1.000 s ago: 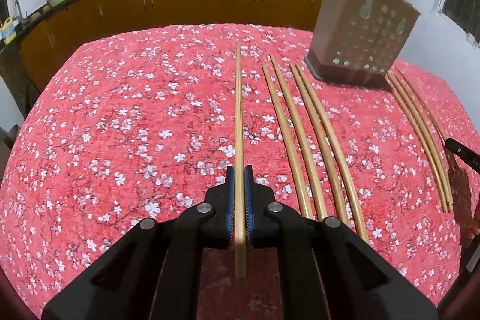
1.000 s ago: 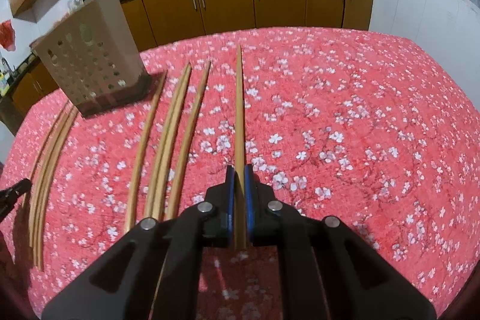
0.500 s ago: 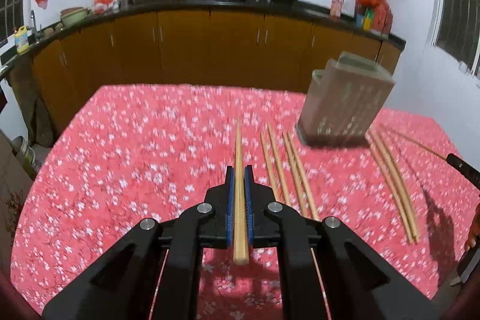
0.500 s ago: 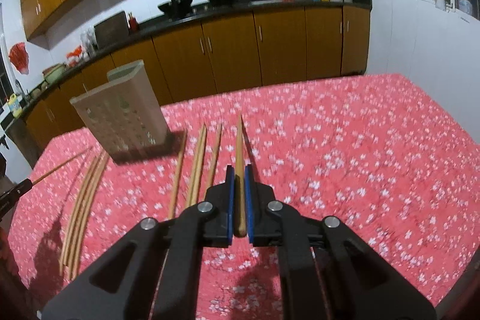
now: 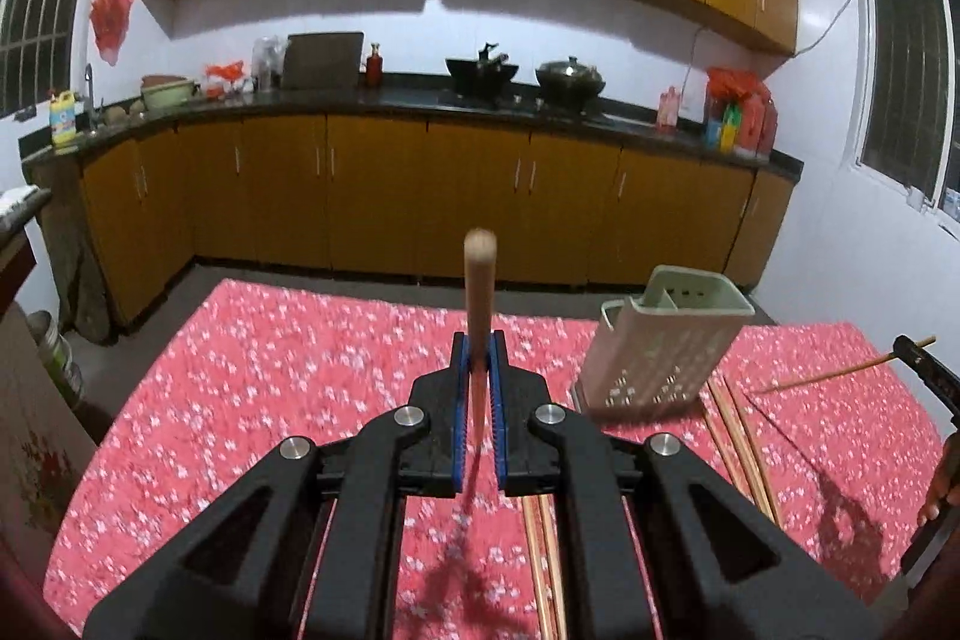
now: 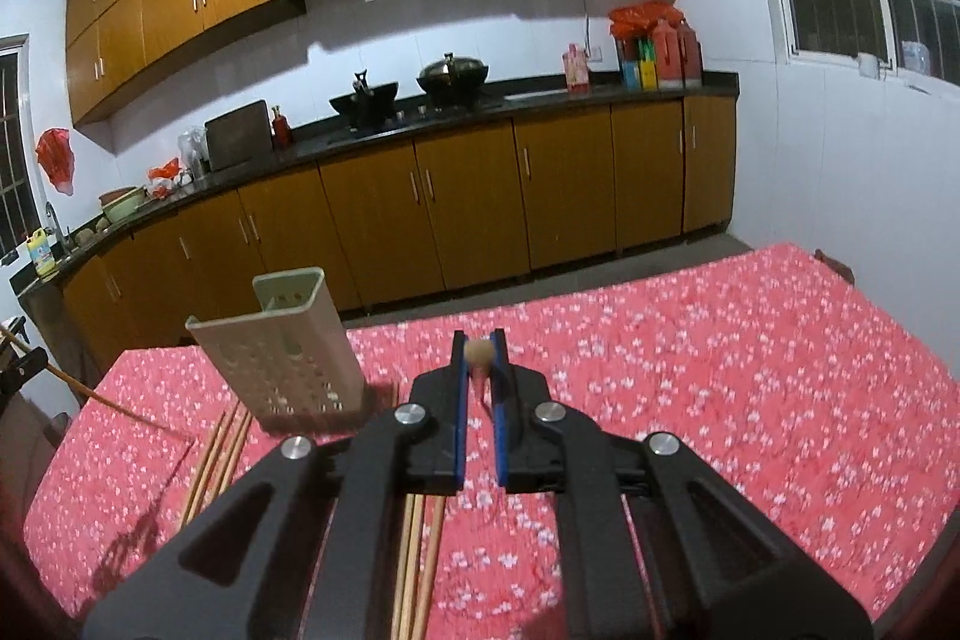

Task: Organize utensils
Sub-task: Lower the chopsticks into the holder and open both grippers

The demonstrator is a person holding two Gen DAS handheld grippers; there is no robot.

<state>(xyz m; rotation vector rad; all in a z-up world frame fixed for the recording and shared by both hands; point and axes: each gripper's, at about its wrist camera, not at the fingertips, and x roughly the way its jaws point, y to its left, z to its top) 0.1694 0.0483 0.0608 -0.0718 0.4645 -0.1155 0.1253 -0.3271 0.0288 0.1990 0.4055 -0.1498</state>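
Chopsticks are filling both of my grippers, one in each. My left gripper (image 5: 479, 358) is pinching a wooden chopstick (image 5: 479, 280) between its blue pads, jaws squeezed narrow on it, and the stick is pointing up and forward past the fingertips, its rounded end showing against the lower cabinets (image 5: 372, 196). My right gripper (image 6: 480, 361) is clamping a second chopstick (image 6: 480, 357) in the same way, and from that camera I am seeing it almost end-on, a round tip sitting between the pads.

Both grippers are hanging above the table, which is wearing a red flowered cloth (image 5: 270, 370). A beige perforated utensil holder (image 5: 660, 346) is standing upright on the cloth, to the right of my left gripper and to the left of my right one (image 6: 282, 340). More chopsticks are lying flat on the cloth: a loose group (image 5: 735, 436) just beside the holder's base, and others (image 5: 543, 562) partly hidden under my left gripper's frame. In the right wrist view I am seeing a bundle (image 6: 219, 451) near the holder and several more (image 6: 420, 568) beneath the gripper body. At the right edge of the left view, the other gripper's dark tip is showing with its stick angling down toward the cloth.
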